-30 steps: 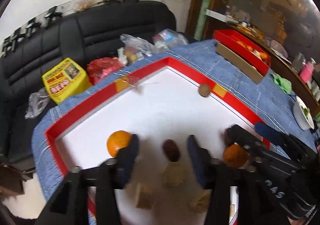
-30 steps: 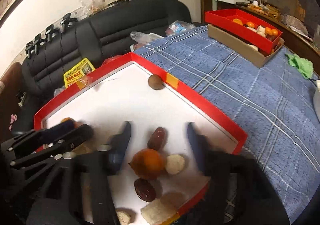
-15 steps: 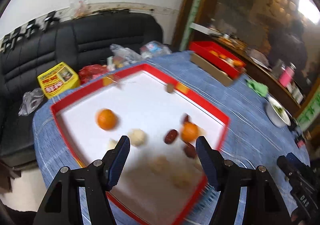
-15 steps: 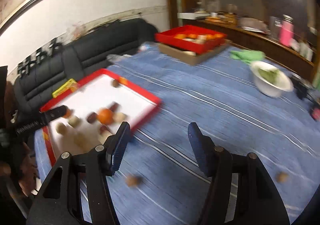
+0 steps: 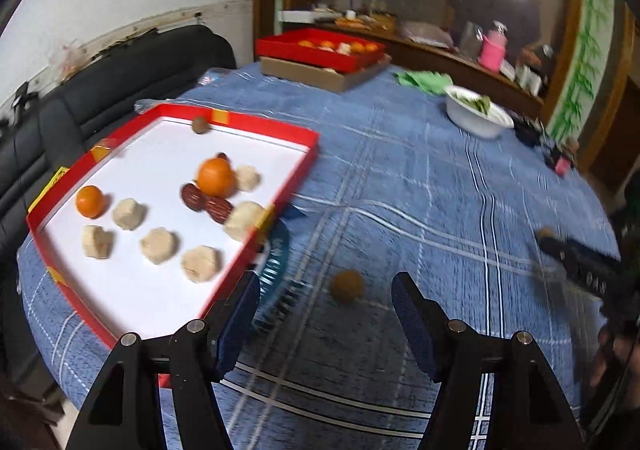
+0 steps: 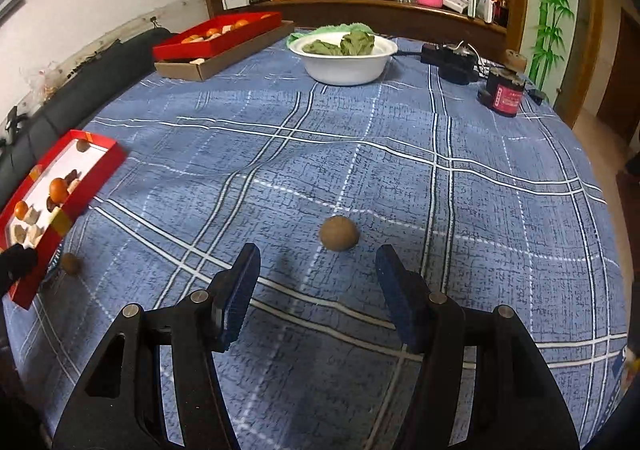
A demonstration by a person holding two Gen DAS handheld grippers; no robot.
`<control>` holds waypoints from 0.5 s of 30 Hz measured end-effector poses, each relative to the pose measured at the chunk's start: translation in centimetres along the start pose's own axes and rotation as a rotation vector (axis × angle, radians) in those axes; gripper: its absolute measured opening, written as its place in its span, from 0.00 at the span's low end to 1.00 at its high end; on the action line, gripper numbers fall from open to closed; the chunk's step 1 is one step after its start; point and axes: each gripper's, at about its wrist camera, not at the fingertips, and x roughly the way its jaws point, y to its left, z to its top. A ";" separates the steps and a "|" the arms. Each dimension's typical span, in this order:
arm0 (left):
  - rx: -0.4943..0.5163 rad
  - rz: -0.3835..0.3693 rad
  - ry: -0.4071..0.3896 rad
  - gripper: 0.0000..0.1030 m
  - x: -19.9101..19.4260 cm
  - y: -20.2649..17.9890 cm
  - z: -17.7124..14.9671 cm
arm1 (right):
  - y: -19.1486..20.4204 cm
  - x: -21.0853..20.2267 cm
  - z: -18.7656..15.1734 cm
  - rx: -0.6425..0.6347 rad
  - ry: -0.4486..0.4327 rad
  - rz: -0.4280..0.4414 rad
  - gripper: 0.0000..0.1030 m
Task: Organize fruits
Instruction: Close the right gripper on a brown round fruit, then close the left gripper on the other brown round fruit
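Both hand-held grippers (left [image 5: 324,302], right [image 6: 318,274]) hang released, each facing 1 brown fruit [image 6: 338,233] on the tablecloth [image 6: 460,209].

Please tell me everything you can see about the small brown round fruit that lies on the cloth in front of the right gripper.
The brown fruit is small, round and dull tan, with a matte, slightly rough skin. It looks whole and rests alone on the blue plaid tablecloth, touching nothing else. It lies just ahead of the open right gripper, roughly centred between the fingers.
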 end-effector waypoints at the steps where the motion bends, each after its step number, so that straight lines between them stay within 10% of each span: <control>1: 0.004 -0.005 0.009 0.64 0.2 -0.2 -0.1 | 0.0 0.1 0.0 -0.003 0.003 -0.001 0.58; 7: 0.009 0.003 0.034 0.64 1.2 -0.3 -0.4 | 0.1 2.7 1.2 -0.025 0.053 -0.040 0.20; 15: -0.010 0.028 0.052 0.64 2.2 0.4 -0.7 | 0.3 2.0 1.1 -0.026 0.022 -0.018 0.19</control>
